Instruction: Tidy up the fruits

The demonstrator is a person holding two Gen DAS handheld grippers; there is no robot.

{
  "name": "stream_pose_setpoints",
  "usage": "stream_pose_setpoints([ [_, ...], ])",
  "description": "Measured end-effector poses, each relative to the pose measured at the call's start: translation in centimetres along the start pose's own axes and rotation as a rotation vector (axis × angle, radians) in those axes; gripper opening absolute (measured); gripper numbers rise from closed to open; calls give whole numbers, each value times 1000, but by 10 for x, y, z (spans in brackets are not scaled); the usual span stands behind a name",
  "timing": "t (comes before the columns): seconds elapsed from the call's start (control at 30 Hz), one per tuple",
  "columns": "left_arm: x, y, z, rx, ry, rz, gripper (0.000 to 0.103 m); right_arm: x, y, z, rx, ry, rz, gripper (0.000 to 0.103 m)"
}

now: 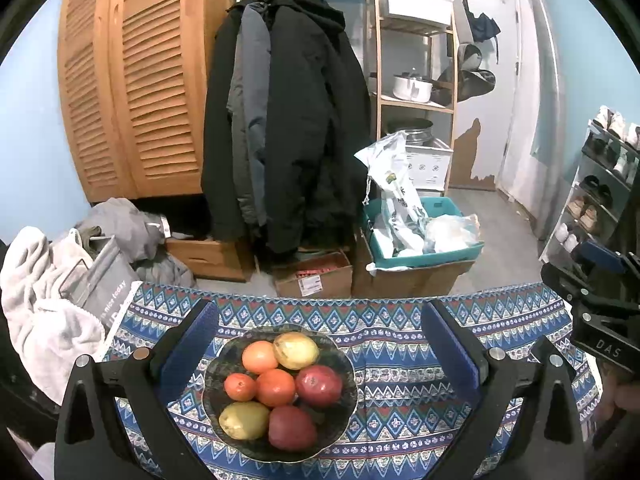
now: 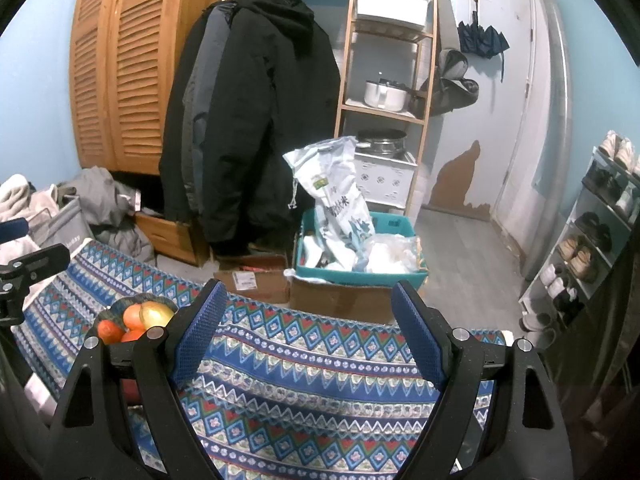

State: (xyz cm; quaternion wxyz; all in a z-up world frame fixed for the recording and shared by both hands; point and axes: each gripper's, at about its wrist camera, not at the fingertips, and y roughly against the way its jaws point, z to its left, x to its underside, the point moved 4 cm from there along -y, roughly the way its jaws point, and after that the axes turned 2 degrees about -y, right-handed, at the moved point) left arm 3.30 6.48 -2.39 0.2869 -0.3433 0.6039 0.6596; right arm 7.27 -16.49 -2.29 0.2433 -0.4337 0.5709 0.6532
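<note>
A cluttered room with hanging coats lies behind the counter under its patterned cloth. All seven fruits sit gathered in the plate, so sorting looks finished or unstarted. The left gripper and right gripper gape wide, empty.

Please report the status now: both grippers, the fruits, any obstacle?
Left gripper open, empty, above dark round glass plate with seven fruits. Right gripper open, empty, over blue patterned tablecloth. No obstacle seen.

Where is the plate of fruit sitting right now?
In the left wrist view the plate of fruit sits on the patterned tablecloth, centred between the open left hand-held gripper fingers; in the right wrist view it peeks out at far left.
</note>
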Motion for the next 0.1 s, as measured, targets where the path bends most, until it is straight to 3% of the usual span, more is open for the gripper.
stream_pose_setpoints([
  [0.1,0,-1,-2,2,0,4,102,0,0,-1,0,0,1,83],
])
